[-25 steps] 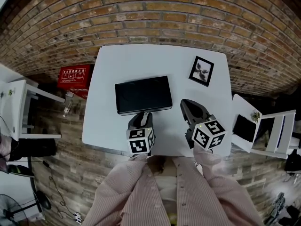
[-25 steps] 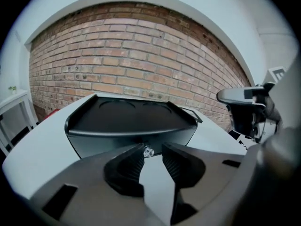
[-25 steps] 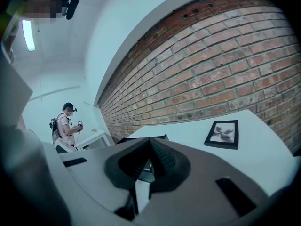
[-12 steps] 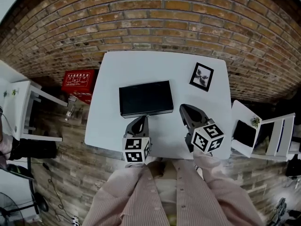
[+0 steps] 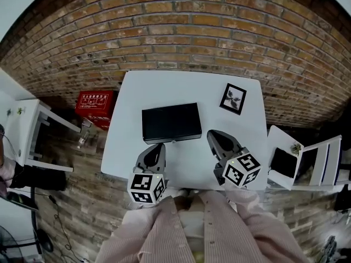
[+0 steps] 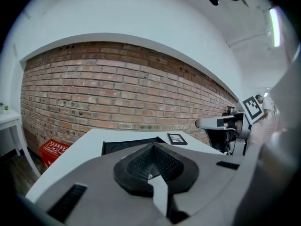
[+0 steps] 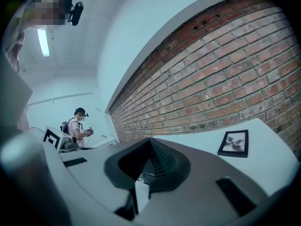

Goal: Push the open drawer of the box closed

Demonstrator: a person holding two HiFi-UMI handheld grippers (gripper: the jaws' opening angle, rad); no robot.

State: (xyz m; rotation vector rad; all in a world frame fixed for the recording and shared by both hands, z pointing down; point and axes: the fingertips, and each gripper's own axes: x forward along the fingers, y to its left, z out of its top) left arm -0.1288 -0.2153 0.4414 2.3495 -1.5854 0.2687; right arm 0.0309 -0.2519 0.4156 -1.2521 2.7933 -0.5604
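A flat black box (image 5: 170,122) lies in the middle of the white table (image 5: 126,147); its near front looks flush, with no drawer sticking out. My left gripper (image 5: 158,147) hovers just short of that front, not touching, jaws shut and empty. In the left gripper view the closed jaws (image 6: 153,145) point at the box (image 6: 117,146). To the box's right my right gripper (image 5: 215,135) is held over the table. Its jaws meet in the right gripper view (image 7: 149,140), with nothing between them.
A small framed picture (image 5: 234,98) lies at the table's far right corner. A red box (image 5: 94,104) sits on the floor to the left, near white furniture (image 5: 33,130). A white side table (image 5: 301,155) stands to the right. A brick wall (image 5: 186,43) backs the table.
My left gripper has drawn back from the box front toward the person and risen, and its jaws have closed on nothing. The right gripper has lifted slightly.
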